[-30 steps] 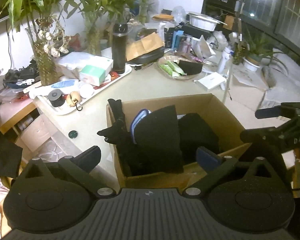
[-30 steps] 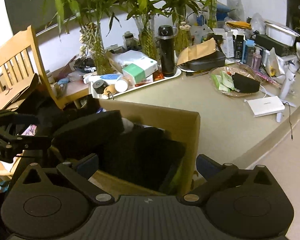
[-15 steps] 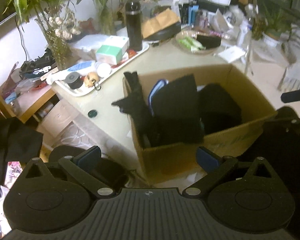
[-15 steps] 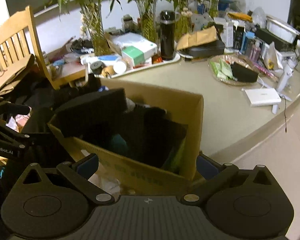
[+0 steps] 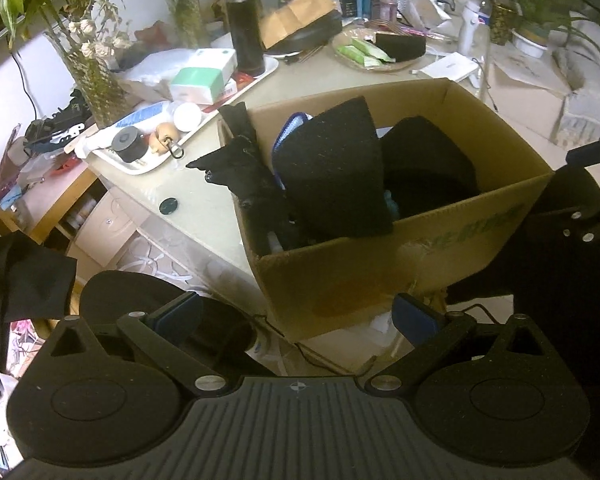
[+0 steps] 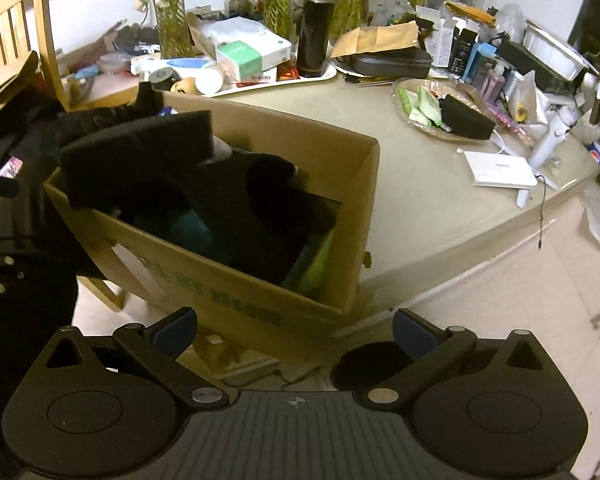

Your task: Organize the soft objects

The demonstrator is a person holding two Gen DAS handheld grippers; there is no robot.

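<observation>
Right now both tools sit back from the cardboard box (image 5: 400, 256), low and near its front wall. My left gripper (image 5: 296, 316) has its fingers spread wide with nothing between them; my right gripper (image 6: 294, 326) is the same, spread and empty.

Soft things lie mostly in the box. A black felt pad (image 5: 332, 172) stands tilted in the middle, its top above the rim. A dark rounded cloth (image 5: 428, 160) sits to its right, deeper in. At the left wall a black garment (image 5: 236, 156) hangs half over the rim, with a blue-edged piece (image 5: 290, 128) just behind the pad. From the right wrist view I also see something teal (image 6: 192, 236) low down and a green strip (image 6: 316, 264) against the right inner wall.

More dark cloth (image 5: 24, 280) hangs at the near left, outside the box; what it rests on is cut off.

Judgement: this fits either a box partway filled or one packed and waiting for a last tidy. I cannot settle which.

If I go back in, notes for doing it well:
- Come from above, not through the front wall; the cardboard will buckle.
- Pinch cloth at a fold, not a loose edge, or it slips.
- The overhanging garment is likely to snag on the rim.
- Keep clear of the cluttered table (image 6: 440, 216) and the tray (image 5: 140, 164) at the far left.
</observation>
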